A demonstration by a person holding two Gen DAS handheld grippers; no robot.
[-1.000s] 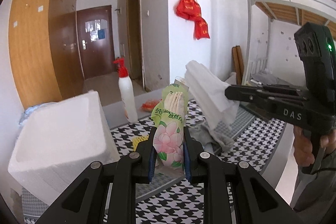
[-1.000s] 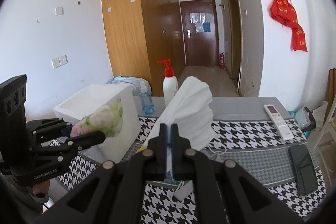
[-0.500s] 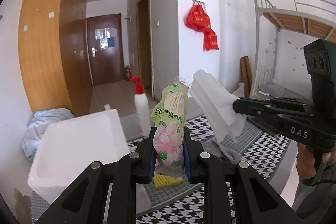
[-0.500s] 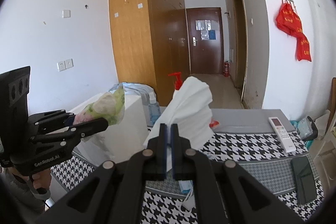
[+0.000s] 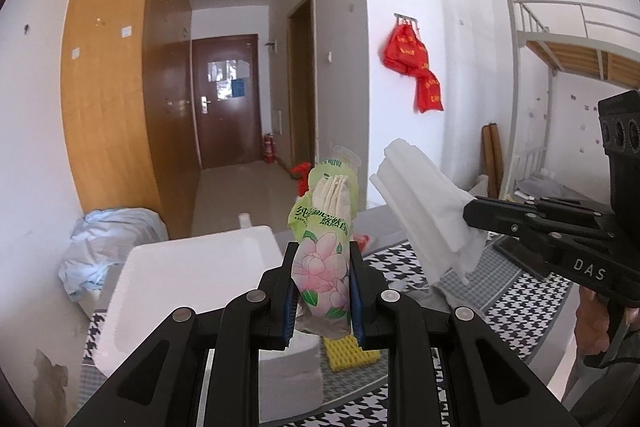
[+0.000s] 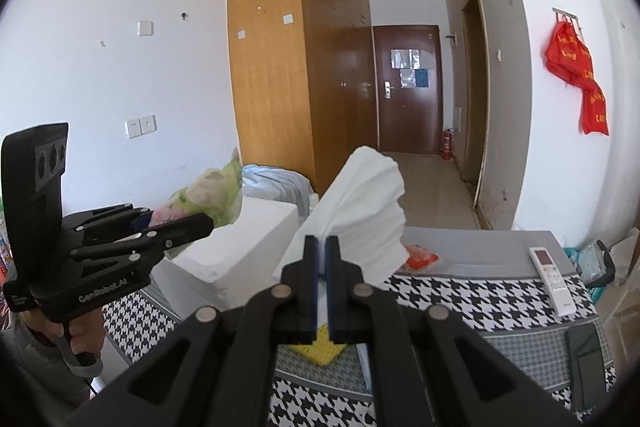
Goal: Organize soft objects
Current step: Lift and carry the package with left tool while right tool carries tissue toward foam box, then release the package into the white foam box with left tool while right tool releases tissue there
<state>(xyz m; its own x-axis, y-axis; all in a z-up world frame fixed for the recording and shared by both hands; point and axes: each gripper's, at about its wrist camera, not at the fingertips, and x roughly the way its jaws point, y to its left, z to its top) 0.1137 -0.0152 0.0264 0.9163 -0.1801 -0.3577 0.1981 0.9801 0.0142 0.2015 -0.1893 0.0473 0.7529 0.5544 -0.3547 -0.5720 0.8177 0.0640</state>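
My left gripper (image 5: 322, 251) is shut on a green and pink flowered tissue pack (image 5: 324, 227) and holds it upright in the air, above the right edge of the white foam box (image 5: 192, 279). It also shows in the right wrist view (image 6: 202, 223) with the pack (image 6: 208, 193) in its jaws. My right gripper (image 6: 322, 241) is shut on a stack of white tissues (image 6: 360, 203) that fans upward, held to the right of the foam box (image 6: 248, 239). In the left wrist view the tissues (image 5: 428, 207) hang from the right gripper (image 5: 470, 213).
A yellow sponge (image 5: 350, 351) lies on the houndstooth tablecloth (image 6: 472, 295) below both grippers. A remote control (image 6: 550, 277), a dark phone (image 6: 586, 355) and a red packet (image 6: 420, 255) lie on the table's right and back. A crumpled blue bag (image 5: 108, 247) sits behind the box.
Both grippers have risen with their loads and tilted upward. The spray bottle has dropped out of sight behind the pack, and the foam box sits lower in both views.
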